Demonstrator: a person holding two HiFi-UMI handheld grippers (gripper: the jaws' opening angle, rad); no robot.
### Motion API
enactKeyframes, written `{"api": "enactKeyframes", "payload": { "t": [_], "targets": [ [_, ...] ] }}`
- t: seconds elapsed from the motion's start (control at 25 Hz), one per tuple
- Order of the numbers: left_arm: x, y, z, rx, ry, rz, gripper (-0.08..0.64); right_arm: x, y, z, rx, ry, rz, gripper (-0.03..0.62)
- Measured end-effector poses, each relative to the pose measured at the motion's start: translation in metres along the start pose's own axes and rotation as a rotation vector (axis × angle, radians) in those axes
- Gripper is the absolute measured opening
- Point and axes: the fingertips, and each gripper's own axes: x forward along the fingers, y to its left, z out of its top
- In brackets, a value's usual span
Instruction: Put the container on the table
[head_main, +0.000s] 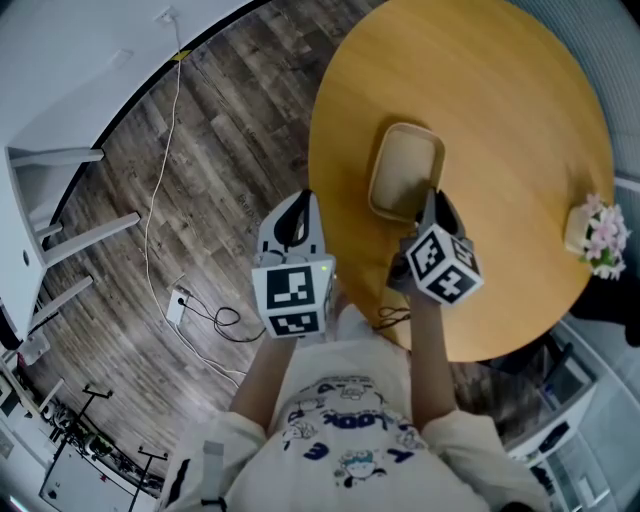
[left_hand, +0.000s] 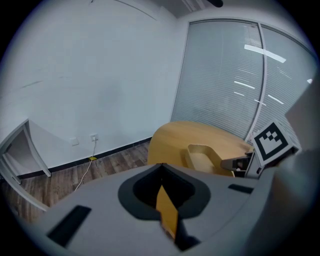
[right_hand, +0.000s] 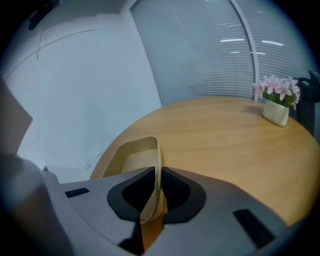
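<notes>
A shallow beige container (head_main: 405, 165) lies on the round wooden table (head_main: 500, 100), near its front-left part. My right gripper (head_main: 430, 202) is shut on the container's near rim; in the right gripper view the container's thin wall (right_hand: 156, 172) runs between the dark pads of the right gripper (right_hand: 156, 192). Whether the container's base touches the table top I cannot tell. My left gripper (head_main: 303, 200) hangs over the floor just left of the table edge, shut and holding nothing. The left gripper view shows the left gripper (left_hand: 160, 167), with the container (left_hand: 202, 156) beyond it to the right.
A small white pot of pink flowers (head_main: 598, 235) stands at the table's right edge, also seen as the flower pot (right_hand: 276, 102). On the wooden floor lie a cable and a power strip (head_main: 177, 305). White desk legs (head_main: 70, 200) stand at the left.
</notes>
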Motion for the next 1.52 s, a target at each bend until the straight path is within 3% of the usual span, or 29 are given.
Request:
{"api": "enactKeyframes", "payload": {
  "t": [0.24,0.4,0.88,1.52],
  "targets": [
    [-0.003,0.013,0.003,0.000,-0.013,-0.009,0.003,-0.007,0.003,0.003,-0.027,-0.024,-0.046,0.087],
    [-0.013,0.017,0.022,0.009,-0.055,-0.022,0.003,-0.032,0.019,0.025,-0.079,-0.112,-0.057,0.087],
    [-0.075,0.002,0.122,0.074,-0.304,-0.104,0.003,-0.132,0.102,0.109,-0.224,-0.436,0.049,0.037],
    [-0.142,-0.024,0.199,0.128,-0.541,-0.127,0.003,-0.210,0.131,0.166,-0.291,-0.654,0.126,0.037]
  ]
}}
